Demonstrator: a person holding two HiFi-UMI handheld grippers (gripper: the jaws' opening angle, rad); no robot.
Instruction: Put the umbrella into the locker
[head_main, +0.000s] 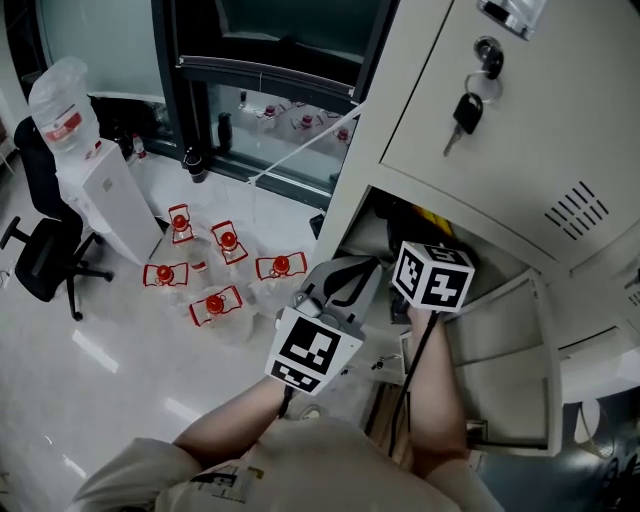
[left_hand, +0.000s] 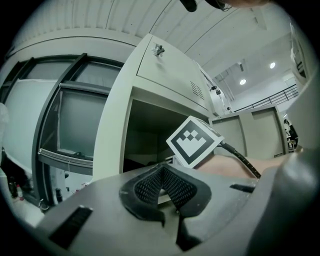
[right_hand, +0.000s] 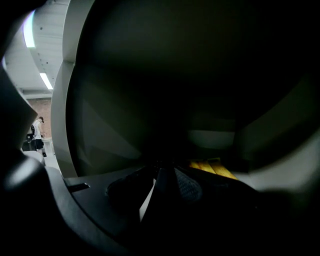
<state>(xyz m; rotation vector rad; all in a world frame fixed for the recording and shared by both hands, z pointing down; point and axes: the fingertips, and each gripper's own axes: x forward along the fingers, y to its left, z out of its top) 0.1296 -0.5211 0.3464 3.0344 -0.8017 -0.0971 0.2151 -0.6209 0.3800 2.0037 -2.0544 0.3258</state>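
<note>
Head view: right gripper reached into the locker, umbrella at its 12 o'clock. Left gripper view: left gripper shown closed, empty. Right gripper view: jaws seemingly pinched on the umbrella, which could be dragged out if unreleased.

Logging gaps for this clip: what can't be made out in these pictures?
- Right gripper: the right gripper view is too dark to tell whether it is shut or holding anything.
- Umbrella: not identifiable anywhere; in the head view the locker opening is covered by forearms.
- Yellow item inside: dim, blurred, partly behind the gripper.
</note>
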